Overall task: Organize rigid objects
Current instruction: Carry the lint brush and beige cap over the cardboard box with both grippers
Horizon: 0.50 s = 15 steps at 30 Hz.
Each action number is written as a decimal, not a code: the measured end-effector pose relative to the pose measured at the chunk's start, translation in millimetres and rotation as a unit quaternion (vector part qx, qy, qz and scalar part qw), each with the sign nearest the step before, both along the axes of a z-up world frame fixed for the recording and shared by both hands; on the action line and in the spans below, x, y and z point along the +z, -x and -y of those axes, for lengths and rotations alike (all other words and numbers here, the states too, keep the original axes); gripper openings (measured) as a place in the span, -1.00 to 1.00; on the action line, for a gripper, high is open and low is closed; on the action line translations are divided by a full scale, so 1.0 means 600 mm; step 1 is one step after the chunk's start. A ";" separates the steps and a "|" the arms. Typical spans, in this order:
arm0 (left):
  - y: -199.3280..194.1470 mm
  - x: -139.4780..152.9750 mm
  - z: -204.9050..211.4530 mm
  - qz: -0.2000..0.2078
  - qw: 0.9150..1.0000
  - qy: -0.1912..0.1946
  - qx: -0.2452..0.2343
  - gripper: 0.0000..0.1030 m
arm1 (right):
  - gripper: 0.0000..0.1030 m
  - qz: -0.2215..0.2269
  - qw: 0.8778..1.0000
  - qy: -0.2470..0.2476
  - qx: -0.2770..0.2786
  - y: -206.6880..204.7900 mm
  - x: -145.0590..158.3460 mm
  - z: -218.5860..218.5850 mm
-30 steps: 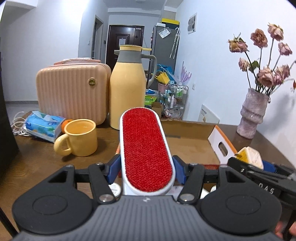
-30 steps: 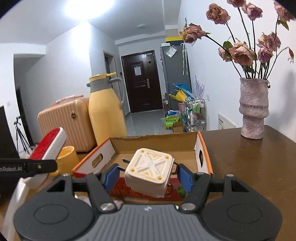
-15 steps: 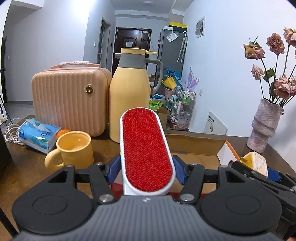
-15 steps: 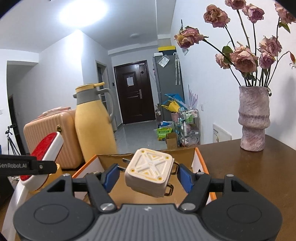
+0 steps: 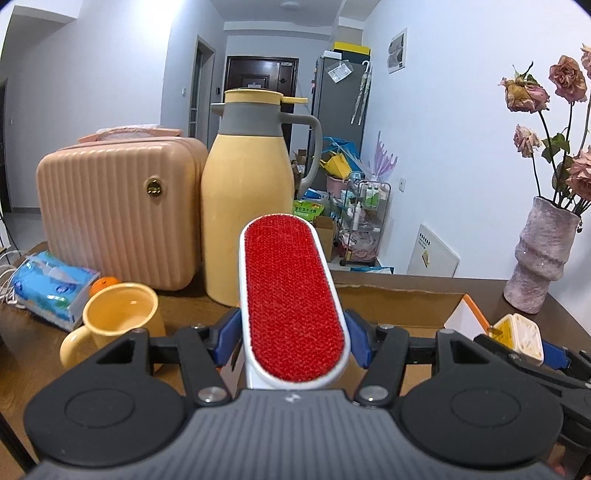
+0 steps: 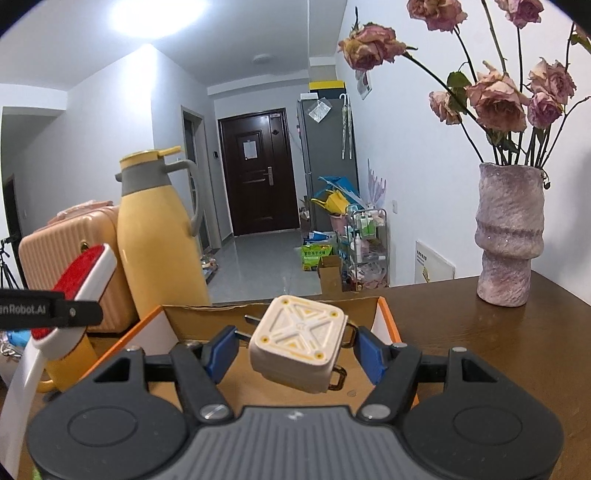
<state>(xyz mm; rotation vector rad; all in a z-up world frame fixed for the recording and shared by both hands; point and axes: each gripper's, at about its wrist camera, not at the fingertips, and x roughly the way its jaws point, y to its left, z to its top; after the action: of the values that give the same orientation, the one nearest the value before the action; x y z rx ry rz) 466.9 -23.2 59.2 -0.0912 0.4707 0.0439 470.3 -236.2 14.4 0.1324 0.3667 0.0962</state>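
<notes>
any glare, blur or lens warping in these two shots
Right wrist view: the ceiling light is blown out to a white patch, and the walls and door frames bow from the fisheye. Left wrist view: lit evenly with no such hot spot, the lint brush sharp, the mug slightly soft, dark vignette in the corners. Both views: black gripper bodies fill the bottom.

A white lint brush (image 5: 293, 306) with a red pad is held up, pad facing the camera. A cream square plug (image 6: 299, 345) with yellow accents hangs tilted above an open cardboard box (image 6: 384, 314).
</notes>
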 end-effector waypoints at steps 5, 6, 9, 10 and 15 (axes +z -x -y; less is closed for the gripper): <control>-0.036 -0.012 0.006 -0.007 1.000 -0.015 -0.005 0.18 | 0.31 -0.012 1.000 0.003 0.001 -0.025 -0.007 0.002; -0.044 -0.013 0.007 -0.010 1.000 -0.017 -0.007 0.18 | 0.31 -0.015 1.000 0.004 0.002 -0.030 -0.009 0.002; -0.065 -0.022 0.013 -0.018 0.999 -0.028 -0.014 0.18 | 0.31 -0.023 1.000 0.008 0.007 -0.048 -0.014 -0.001; -0.071 -0.025 0.015 -0.020 0.999 -0.031 -0.016 0.18 | 0.31 -0.026 1.000 0.011 0.008 -0.053 -0.016 -0.003; -0.100 -0.042 0.015 -0.039 0.998 -0.042 -0.021 0.18 | 0.31 -0.043 0.999 0.027 0.014 -0.078 -0.025 -0.013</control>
<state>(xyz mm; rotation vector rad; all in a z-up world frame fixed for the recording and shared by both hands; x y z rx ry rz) 526.9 -32.4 34.2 0.0024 0.5476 0.0258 517.3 -228.5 -0.3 0.0781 0.4570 0.1087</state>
